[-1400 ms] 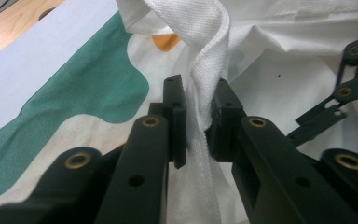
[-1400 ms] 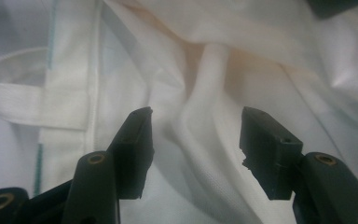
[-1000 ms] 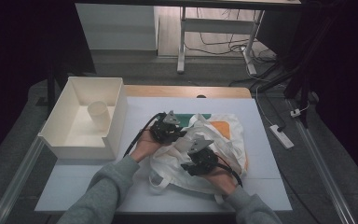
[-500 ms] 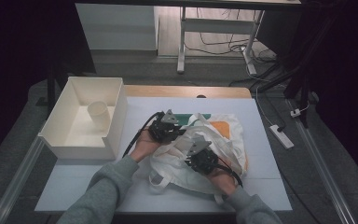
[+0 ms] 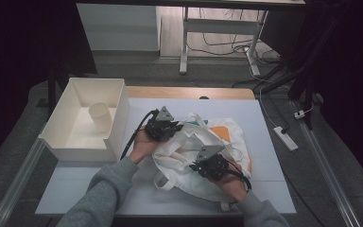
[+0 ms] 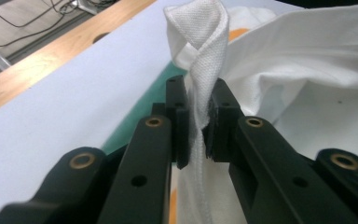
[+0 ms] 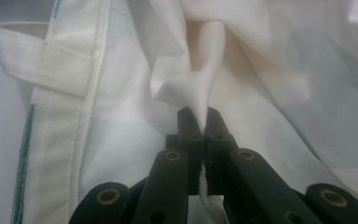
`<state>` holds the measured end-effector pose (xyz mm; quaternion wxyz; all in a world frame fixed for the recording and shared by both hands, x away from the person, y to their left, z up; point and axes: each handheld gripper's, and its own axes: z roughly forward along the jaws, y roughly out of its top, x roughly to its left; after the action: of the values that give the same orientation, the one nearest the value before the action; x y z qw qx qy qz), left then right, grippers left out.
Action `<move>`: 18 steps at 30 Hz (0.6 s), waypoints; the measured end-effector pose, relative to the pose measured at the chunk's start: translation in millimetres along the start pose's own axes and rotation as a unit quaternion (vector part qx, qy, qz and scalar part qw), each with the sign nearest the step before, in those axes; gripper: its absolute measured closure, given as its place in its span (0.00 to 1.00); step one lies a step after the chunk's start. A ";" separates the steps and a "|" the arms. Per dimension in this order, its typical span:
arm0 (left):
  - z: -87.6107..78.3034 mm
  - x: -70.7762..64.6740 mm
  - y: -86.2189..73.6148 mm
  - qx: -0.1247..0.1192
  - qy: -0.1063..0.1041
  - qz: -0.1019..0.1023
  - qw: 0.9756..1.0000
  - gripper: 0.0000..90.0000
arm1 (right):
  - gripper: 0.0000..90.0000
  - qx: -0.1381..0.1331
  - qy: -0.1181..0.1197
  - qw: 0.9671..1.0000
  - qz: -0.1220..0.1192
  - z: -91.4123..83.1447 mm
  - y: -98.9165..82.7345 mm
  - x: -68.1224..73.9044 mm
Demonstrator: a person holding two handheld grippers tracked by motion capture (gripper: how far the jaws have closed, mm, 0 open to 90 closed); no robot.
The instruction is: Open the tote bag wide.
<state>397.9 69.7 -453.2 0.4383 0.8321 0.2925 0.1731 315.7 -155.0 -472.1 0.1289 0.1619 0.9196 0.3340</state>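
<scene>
High view: the white tote bag (image 5: pixel 203 151) sits crumpled near the middle of the table (image 5: pixel 75 184), right of the white bin (image 5: pixel 118 106) with a cup (image 5: pixel 100 117) in it. Its long axis looks to run from near-left to far-right, orange print toward the far right edge. The left gripper (image 5: pixel 163 127) is on its far-left corner, the right gripper (image 5: pixel 211 165) on its near side.

Left gripper view: the jaws pinch a twisted strap (image 6: pixel 200 60), which stands up out of them. It's bunched thin, so a sideways tug could probably slide it out.

Right gripper view: the jaws are pressed together on a small peak of fabric (image 7: pixel 200 100). If that's just one layer, lifting likely hauls the bag up lopsided.
</scene>
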 end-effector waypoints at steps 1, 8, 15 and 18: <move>-0.7 0.4 -0.1 -0.003 0.002 -0.001 1.000 0.89 | 0.98 0.000 0.003 1.000 0.001 -1.4 0.7 1.6; -2.6 5.1 -1.7 -0.011 0.007 -0.013 1.000 0.90 | 0.98 -0.001 0.009 1.000 -0.012 -8.7 5.3 14.2; -5.2 6.3 -2.0 -0.018 0.016 -0.016 1.000 0.90 | 0.98 0.012 0.035 0.999 -0.024 -7.9 10.4 30.9; -5.9 7.0 -2.3 -0.019 0.020 -0.017 0.999 0.90 | 0.98 0.012 0.044 0.998 -0.038 -7.2 12.5 38.8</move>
<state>399.3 78.8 -451.6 0.4511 0.8148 0.3119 0.1883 280.4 -135.2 -463.6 0.0985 0.1136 0.9338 0.3246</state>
